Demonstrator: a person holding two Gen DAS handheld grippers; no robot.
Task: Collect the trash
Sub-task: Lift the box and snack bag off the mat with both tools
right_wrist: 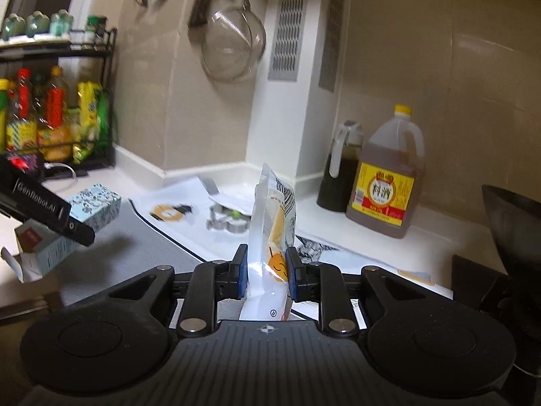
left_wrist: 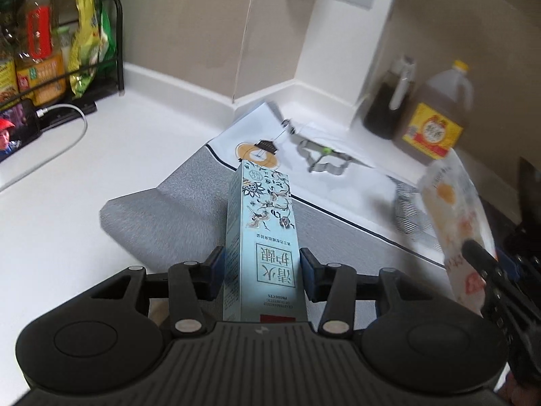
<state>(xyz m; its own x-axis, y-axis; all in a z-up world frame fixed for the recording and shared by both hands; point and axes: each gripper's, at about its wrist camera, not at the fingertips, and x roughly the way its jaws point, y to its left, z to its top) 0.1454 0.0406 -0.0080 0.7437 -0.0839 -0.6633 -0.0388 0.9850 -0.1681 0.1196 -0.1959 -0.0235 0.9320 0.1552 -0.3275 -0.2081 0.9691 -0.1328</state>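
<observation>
My left gripper (left_wrist: pixel 262 270) is shut on a long light-blue toothpaste box (left_wrist: pixel 262 233) with a flower print, held above a grey mat (left_wrist: pixel 175 209). The box also shows in the right wrist view (right_wrist: pixel 84 216), with an open end flap, in the left gripper (right_wrist: pixel 44 213). My right gripper (right_wrist: pixel 265 270) is shut on a clear and white plastic pouch (right_wrist: pixel 272 233) with an orange smiley print, held upright above the counter. The pouch shows blurred in the left wrist view (left_wrist: pixel 456 216), with the right gripper (left_wrist: pixel 490 270) at the right edge.
A metal cookie cutter (left_wrist: pixel 321 159) and printed papers (left_wrist: pixel 338 176) lie on the white counter (left_wrist: pixel 67 203). Two dark oil bottles (right_wrist: pixel 385 182) stand by the wall. A rack of bottles (right_wrist: pixel 50 118) and a phone with cable (left_wrist: pixel 17 128) are at the left. A strainer (right_wrist: pixel 233 47) hangs above.
</observation>
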